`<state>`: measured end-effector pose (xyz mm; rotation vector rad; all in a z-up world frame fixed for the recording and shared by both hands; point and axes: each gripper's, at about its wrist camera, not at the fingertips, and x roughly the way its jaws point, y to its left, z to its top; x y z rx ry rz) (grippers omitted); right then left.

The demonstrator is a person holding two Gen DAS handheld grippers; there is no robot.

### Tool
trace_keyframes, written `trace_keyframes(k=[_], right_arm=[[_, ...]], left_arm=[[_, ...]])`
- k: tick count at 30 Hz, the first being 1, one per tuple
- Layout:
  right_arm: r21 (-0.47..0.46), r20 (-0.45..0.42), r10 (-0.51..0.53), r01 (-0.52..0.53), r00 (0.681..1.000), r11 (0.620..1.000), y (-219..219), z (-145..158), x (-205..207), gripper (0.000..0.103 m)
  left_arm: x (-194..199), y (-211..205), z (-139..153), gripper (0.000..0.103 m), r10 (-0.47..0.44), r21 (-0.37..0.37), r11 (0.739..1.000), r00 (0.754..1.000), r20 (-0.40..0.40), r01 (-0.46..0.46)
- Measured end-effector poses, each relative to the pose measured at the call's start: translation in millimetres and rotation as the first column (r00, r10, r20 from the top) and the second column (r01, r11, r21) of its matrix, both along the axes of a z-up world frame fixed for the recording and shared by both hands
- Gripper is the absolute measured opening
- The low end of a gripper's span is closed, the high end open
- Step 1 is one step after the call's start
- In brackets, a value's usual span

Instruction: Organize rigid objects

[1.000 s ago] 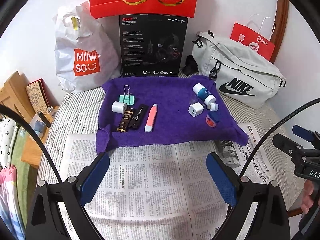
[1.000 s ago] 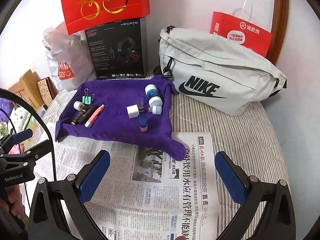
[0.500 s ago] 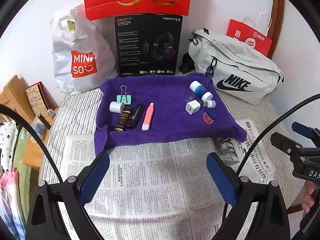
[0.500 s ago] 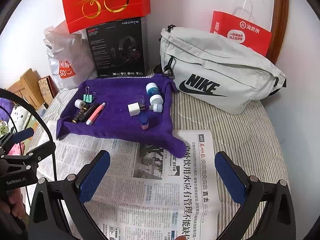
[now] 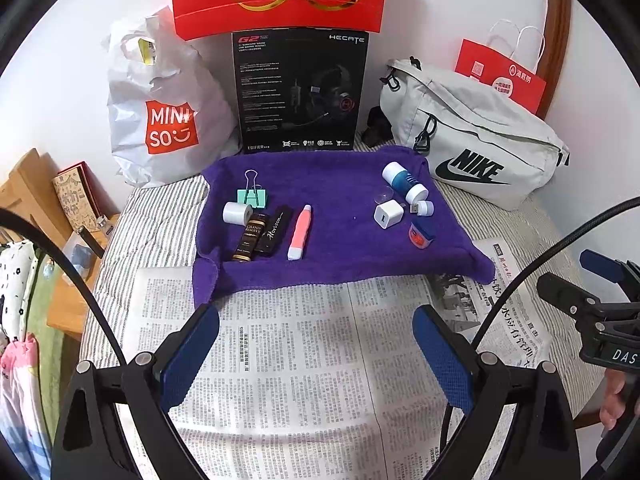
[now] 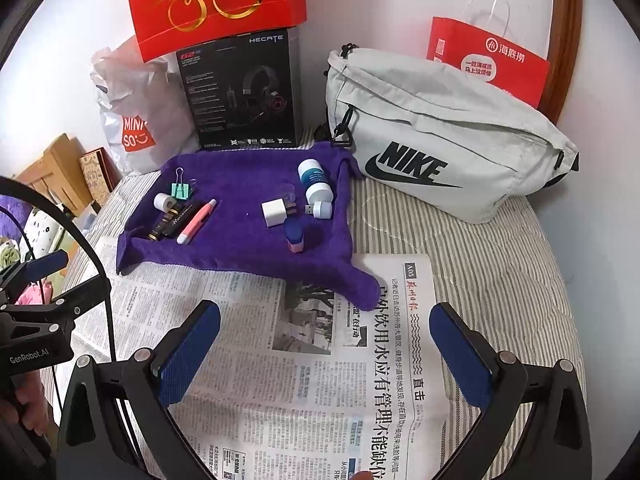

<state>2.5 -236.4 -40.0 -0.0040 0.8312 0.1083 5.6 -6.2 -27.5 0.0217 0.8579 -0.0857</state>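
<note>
Here, the left gripper is held above the newspaper with its blue-padded fingers spread wide and nothing between them; the right gripper is likewise held over the newspaper, wide apart and empty. A purple towel is spread beyond the paper on the striped bedding. On its left part are gathered a green binder clip, a small white roll, a dark brown tube, a black tube touching it, and a pink and white pen-shaped item just beside these. On the right part lie a white and blue bottle on its side, a white charger cube, a small white USB piece and a blue and pink item nearest the towel's front edge. Behind the towel are seen a headset box, a white shopping bag and a grey Nike bag.
</note>
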Motion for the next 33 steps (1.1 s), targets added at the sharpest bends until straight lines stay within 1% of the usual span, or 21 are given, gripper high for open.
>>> trace_keyframes(k=[33], right_arm=[[-0.006, 0.029, 0.011, -0.01, 1.0, 1.0, 0.7, 2.5, -6.1, 0.103]], left_arm=[[-1.7, 0.0, 1.0, 0.098, 0.01, 0.004, 1.0, 1.0, -0.005, -0.01]])
